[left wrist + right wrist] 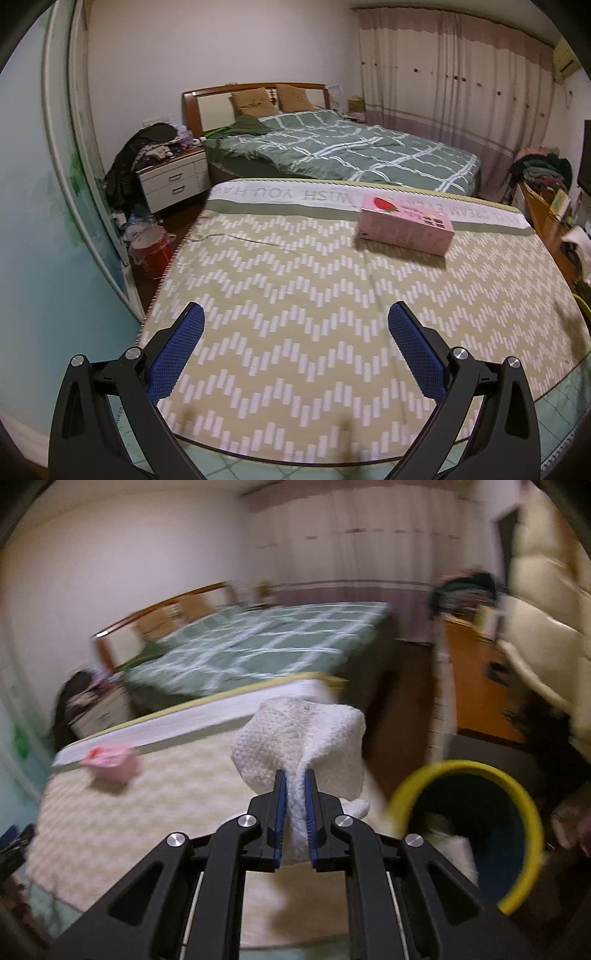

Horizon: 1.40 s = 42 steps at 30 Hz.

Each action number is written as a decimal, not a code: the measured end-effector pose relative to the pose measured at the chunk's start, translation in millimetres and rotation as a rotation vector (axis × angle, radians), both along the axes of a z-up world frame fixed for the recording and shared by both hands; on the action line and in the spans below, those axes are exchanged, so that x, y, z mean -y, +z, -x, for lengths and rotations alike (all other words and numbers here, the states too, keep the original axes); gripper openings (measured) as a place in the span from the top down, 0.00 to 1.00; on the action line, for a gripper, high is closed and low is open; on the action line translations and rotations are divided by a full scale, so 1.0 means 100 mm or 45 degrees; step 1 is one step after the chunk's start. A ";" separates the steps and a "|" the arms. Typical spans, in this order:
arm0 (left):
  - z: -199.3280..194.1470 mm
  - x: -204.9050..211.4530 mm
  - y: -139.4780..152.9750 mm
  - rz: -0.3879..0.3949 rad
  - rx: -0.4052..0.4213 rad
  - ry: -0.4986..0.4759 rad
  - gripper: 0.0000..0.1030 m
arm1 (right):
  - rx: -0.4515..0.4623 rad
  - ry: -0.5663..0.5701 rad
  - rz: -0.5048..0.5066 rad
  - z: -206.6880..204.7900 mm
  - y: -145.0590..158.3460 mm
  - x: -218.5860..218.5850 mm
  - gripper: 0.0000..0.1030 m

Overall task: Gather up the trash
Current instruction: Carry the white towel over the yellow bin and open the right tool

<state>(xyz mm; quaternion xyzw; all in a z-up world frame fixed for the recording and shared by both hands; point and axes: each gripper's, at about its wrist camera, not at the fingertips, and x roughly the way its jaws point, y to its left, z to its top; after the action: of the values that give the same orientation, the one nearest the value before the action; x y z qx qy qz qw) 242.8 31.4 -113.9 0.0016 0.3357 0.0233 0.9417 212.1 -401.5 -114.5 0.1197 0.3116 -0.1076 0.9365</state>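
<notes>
1. The right gripper [294, 775] is clenched on a crumpled white paper towel [295, 734]; the blue pads [282, 805] pinch the lower part of the wad, and the bulk of it puffs out above and ahead of the tips, clear of the bedding.
2. Just to the right of that gripper, low down, stands a bin with a yellow rim [517, 786] and a dark inside; something pale lies in it, too blurred to name; the towel is beside the bin's mouth, not over it as far as I can tell.
3. The right-hand view is smeared, so fine detail is lost.
4. The left gripper [295, 314] is released; its jaws stand wide apart with nothing between them, and it hovers over the beige zigzag mat [295, 280] covering the near bed.
5. A pink box [406, 230] with a strawberry picture lies on the far part of that mat, near the white band with lettering; it is well apart from the left gripper.
6. Beyond the mat is a second bed under a green checked quilt [351, 151]; two brown pillows [255, 101] lean on the wooden headboard.
7. A white nightstand [173, 181] piled with clothes stands left of that bed; a red bucket [153, 251] sits on the floor below it.
</notes>
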 end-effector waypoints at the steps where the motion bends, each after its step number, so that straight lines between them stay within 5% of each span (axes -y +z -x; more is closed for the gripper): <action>1: 0.00 0.02 0.00 0.002 -0.002 -0.013 0.05 | -0.004 -0.059 0.010 0.08 -0.03 0.14 0.90; 12: 0.10 0.35 0.24 0.028 -0.010 -0.140 0.05 | -0.079 -0.415 -0.010 0.49 -0.42 1.04 0.88; 19: 0.11 0.62 0.35 -0.021 0.001 -0.200 0.05 | -0.083 -0.444 -0.047 0.53 -0.52 1.10 0.87; 23: 0.10 0.75 0.39 -0.040 0.000 -0.240 0.05 | -0.065 -0.463 -0.060 0.57 -0.50 1.11 0.69; 30: 0.00 0.95 0.44 -0.095 0.010 -0.303 0.05 | -0.065 -0.469 -0.062 0.57 -0.49 1.10 0.63; 42: -0.90 0.87 0.23 -0.070 -0.033 -0.369 0.05 | -0.069 -0.474 -0.047 0.56 -0.50 1.10 0.62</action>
<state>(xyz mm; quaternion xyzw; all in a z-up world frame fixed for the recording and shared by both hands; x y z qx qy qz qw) 332.4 -55.6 -91.1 0.0761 0.3432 -0.1038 0.9304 156.3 -511.1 -164.2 0.1897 0.3111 -0.2763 0.8893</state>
